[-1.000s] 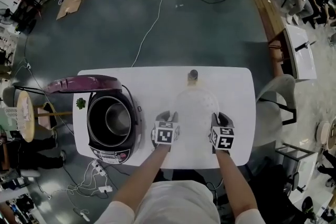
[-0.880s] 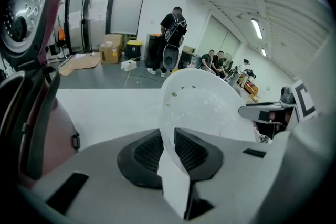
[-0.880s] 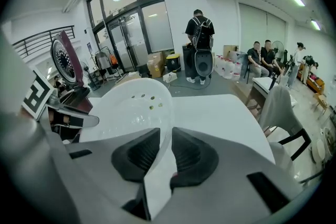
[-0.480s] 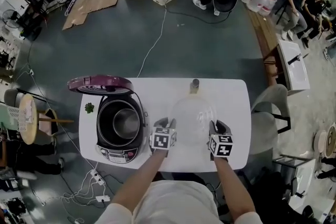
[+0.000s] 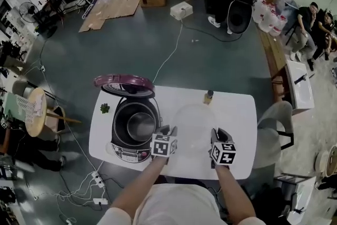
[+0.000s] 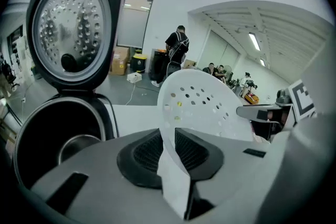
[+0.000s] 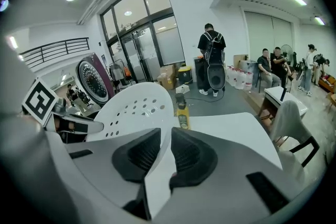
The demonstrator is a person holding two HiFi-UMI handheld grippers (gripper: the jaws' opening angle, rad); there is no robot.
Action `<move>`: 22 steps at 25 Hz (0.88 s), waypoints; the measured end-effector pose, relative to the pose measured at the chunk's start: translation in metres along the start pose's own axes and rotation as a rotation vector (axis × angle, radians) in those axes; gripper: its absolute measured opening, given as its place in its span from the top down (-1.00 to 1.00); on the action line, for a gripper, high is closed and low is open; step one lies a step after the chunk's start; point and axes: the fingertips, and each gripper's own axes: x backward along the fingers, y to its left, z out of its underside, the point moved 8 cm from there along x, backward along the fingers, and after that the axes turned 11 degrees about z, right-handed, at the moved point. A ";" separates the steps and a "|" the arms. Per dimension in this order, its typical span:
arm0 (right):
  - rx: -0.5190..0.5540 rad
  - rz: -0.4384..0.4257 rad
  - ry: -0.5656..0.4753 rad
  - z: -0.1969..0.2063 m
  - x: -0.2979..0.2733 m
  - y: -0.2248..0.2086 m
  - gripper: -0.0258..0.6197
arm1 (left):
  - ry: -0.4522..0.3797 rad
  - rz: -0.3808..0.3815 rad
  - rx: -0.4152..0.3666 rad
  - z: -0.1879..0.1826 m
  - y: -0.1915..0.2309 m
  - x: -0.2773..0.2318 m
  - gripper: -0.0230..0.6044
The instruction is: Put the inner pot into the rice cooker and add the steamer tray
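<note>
The white perforated steamer tray point(image 5: 194, 125) hangs above the white table point(image 5: 239, 118), held by its rim on both sides. My left gripper point(image 5: 169, 134) is shut on its left edge point(image 6: 169, 139); my right gripper point(image 5: 216, 137) is shut on its right edge point(image 7: 163, 149), its jaws having just closed a little further. The rice cooker point(image 5: 134, 129) stands at the table's left with its maroon lid point(image 5: 124, 84) raised. The metal inner pot point(image 5: 141, 125) sits inside it, seen also in the left gripper view, inner pot point(image 6: 76, 147).
A small yellow-labelled bottle point(image 5: 209, 96) stands at the table's far edge. A green item point(image 5: 105, 108) lies left of the cooker. A grey chair point(image 5: 276, 124) is to the right. Cables run over the floor; people sit and stand at the far right.
Both grippers have risen with the steamer tray, lifting it off the table. The view has shifted, so the table and cooker now sit lower and further right in the head view.
</note>
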 end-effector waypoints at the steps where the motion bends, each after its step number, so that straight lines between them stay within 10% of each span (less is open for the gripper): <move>1: -0.003 -0.009 -0.001 -0.004 0.001 0.005 0.69 | -0.008 -0.003 0.006 -0.001 0.002 0.006 0.65; 22: 0.149 -0.194 0.026 -0.026 -0.011 0.159 0.67 | -0.056 -0.155 0.114 0.020 0.097 0.133 0.64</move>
